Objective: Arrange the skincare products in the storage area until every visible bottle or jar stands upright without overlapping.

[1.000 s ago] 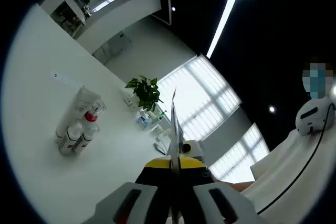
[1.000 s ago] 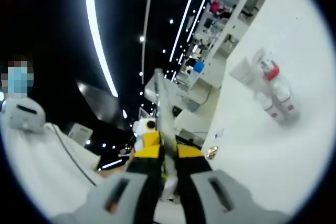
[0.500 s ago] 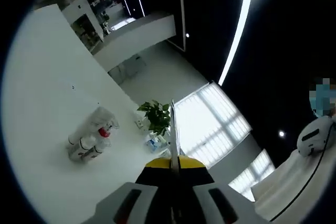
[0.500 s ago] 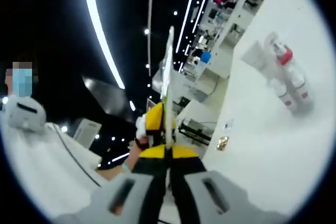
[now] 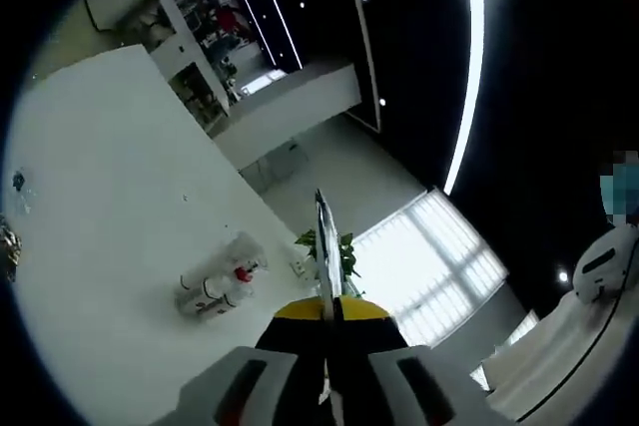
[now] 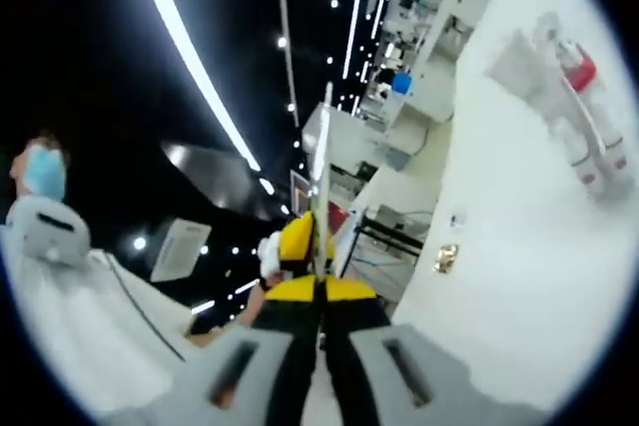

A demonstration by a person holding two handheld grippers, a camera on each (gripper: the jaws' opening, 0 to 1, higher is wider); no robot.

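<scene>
Left claw (image 5: 321, 246) has its jaws pressed flat together, nothing in them, sticking up from the bottom middle of the left gripper view. Same deal with the right claw (image 6: 321, 162): jaws together, empty, pointing up the centre of the right gripper view.

Going outward, the skincare bottles (image 5: 213, 289) sit as a tight little cluster on the white bench (image 5: 90, 207), just left of the left claw's tip and well apart from it. One has a red cap (image 5: 242, 272). In the right gripper view the same cluster (image 6: 574, 107) is up at the upper right edge. They're too small to say if they're all standing or if any overlap. There's a small gold item (image 6: 445, 258) on the bench at lower right of centre; can't tell what it is.

What could go wrong, I reckon: both claws are aimed off the bottles and closed up, so coming in like that could knock the packed cluster over like skittles. Open first, pick an outside bottle.
</scene>
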